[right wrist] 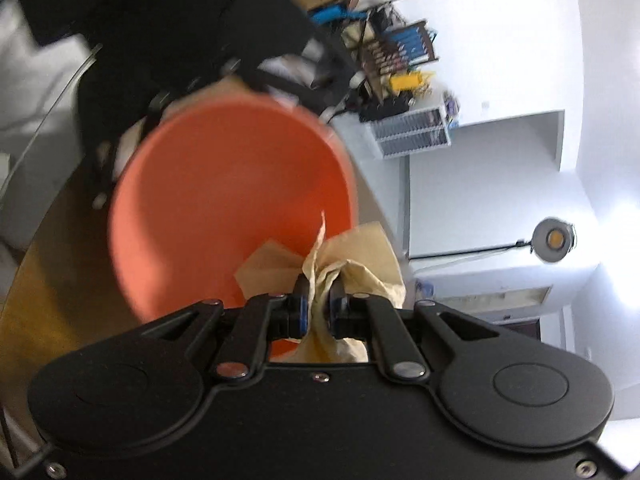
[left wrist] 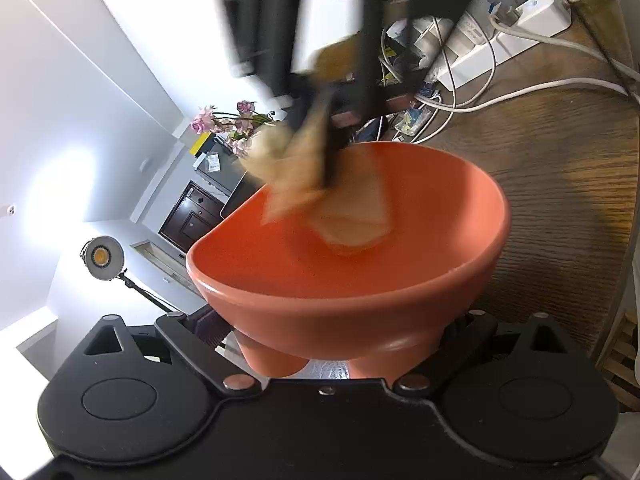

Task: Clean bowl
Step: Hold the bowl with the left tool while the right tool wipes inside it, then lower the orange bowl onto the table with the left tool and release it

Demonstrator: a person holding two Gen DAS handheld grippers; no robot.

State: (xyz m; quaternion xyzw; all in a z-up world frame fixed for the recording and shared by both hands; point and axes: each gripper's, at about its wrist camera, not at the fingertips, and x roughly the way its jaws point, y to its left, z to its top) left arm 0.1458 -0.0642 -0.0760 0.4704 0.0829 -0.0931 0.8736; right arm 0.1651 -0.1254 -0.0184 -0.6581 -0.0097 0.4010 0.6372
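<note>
Left tool [left wrist: 326,354]: clamped on near base of orange bowl [left wrist: 360,264], lifted and tilted above wooden worktop [left wrist: 560,168]. Smooth matte, rounded wall; no dirt visible, though blurred. Right tool [right wrist: 318,304]: closed on crumpled tan cloth [right wrist: 360,264], pressed inside bowl's far wall. Wiping apparently midway; remaining amount unclear.

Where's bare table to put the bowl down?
Bare wood table lies right of the orange bowl, below the cables. The far edge is crowded: white power strip, cables, clutter. Left gripper holds the bowl; right gripper holds the cloth.
</note>
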